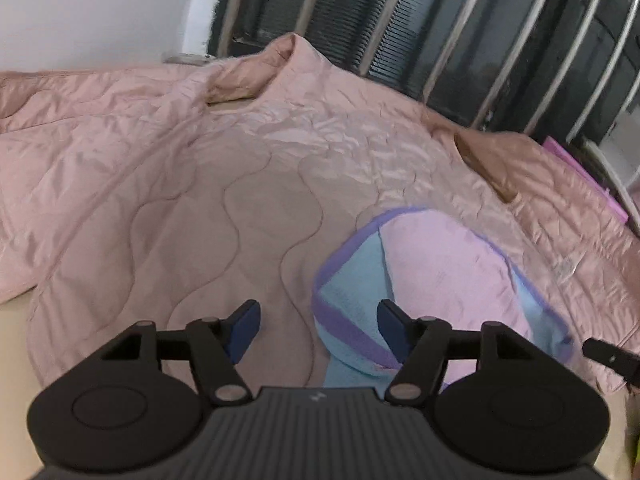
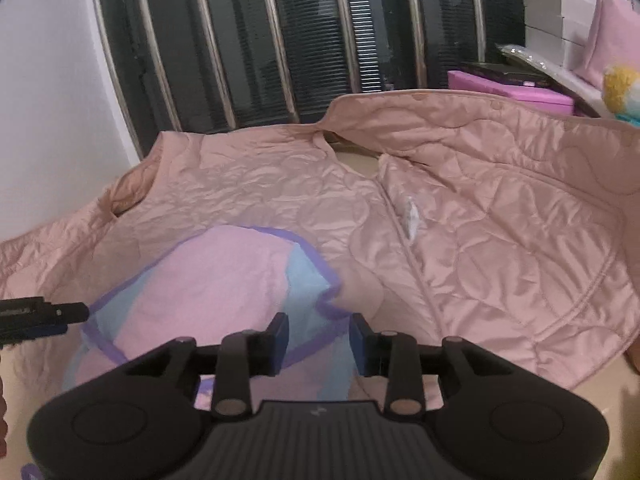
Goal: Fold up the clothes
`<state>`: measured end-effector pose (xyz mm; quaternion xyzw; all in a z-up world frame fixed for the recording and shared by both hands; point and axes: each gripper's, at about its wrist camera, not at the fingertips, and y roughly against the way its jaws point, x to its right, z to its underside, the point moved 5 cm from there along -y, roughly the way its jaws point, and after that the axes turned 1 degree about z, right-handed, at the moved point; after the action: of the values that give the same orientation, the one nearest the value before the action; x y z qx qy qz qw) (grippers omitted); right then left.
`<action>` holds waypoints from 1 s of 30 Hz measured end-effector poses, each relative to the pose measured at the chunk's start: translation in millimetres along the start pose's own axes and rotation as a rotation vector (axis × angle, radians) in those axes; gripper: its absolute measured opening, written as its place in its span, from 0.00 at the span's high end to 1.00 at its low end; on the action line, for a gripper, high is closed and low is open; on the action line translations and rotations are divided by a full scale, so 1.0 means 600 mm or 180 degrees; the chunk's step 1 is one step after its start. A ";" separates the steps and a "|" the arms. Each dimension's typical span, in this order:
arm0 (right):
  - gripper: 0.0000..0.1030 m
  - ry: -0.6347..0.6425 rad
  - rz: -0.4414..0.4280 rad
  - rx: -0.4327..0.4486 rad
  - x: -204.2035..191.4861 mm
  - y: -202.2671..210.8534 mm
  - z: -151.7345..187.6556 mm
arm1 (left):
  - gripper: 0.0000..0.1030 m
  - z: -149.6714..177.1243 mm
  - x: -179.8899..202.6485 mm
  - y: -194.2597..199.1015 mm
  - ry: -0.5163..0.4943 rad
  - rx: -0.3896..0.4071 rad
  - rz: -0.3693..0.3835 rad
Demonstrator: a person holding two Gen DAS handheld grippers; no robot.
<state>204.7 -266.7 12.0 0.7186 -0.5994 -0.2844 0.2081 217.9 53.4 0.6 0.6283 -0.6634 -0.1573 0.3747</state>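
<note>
Pink jacket [image 1: 168,184] sleeve cut by left edge; pastel garment [image 2: 208,280] lower part hidden behind right gripper [image 2: 319,344].

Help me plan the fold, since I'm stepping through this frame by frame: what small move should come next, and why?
Probably close the right claw on the purple-trimmed corner of the pink and blue cloth. Its jaws are open with that corner between them, the left claw is open too, and the small cloth lies loose on the quilted pink jacket, so nothing is gripped yet.

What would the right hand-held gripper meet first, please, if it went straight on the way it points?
Probably the pink and blue cloth: the open right hand-held gripper has the cloth's purple-edged corner between its fingers already. Depth is unclear.
</note>
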 end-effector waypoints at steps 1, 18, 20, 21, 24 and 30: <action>0.69 0.0002 -0.0007 -0.0029 0.003 -0.009 -0.006 | 0.87 -0.001 0.001 -0.006 0.0008 -0.0023 0.0043; 0.95 0.0003 -0.0401 -0.0322 -0.008 -0.128 -0.049 | 0.27 -0.054 0.000 -0.065 -0.0227 -0.0100 -0.0013; 0.96 0.0018 -0.0473 -0.0301 -0.007 -0.128 -0.057 | 0.28 -0.060 0.019 -0.090 -0.0371 -0.0209 0.0010; 0.96 0.0042 -0.0480 -0.0313 -0.007 -0.129 -0.060 | 0.33 -0.062 0.030 -0.101 -0.0464 -0.0239 0.0010; 0.96 0.0085 -0.0535 -0.0335 -0.008 -0.134 -0.070 | 0.98 -0.062 0.043 -0.113 -0.0573 -0.0214 0.0015; 0.99 0.0200 -0.0619 -0.0294 -0.018 -0.137 -0.078 | 0.99 -0.064 0.010 -0.085 -0.0405 0.0212 -0.0230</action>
<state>295.2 -242.1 -4.0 0.7716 -0.5064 -0.3080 0.2310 281.5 49.6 -6.9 0.6527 -0.6676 -0.1881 0.3048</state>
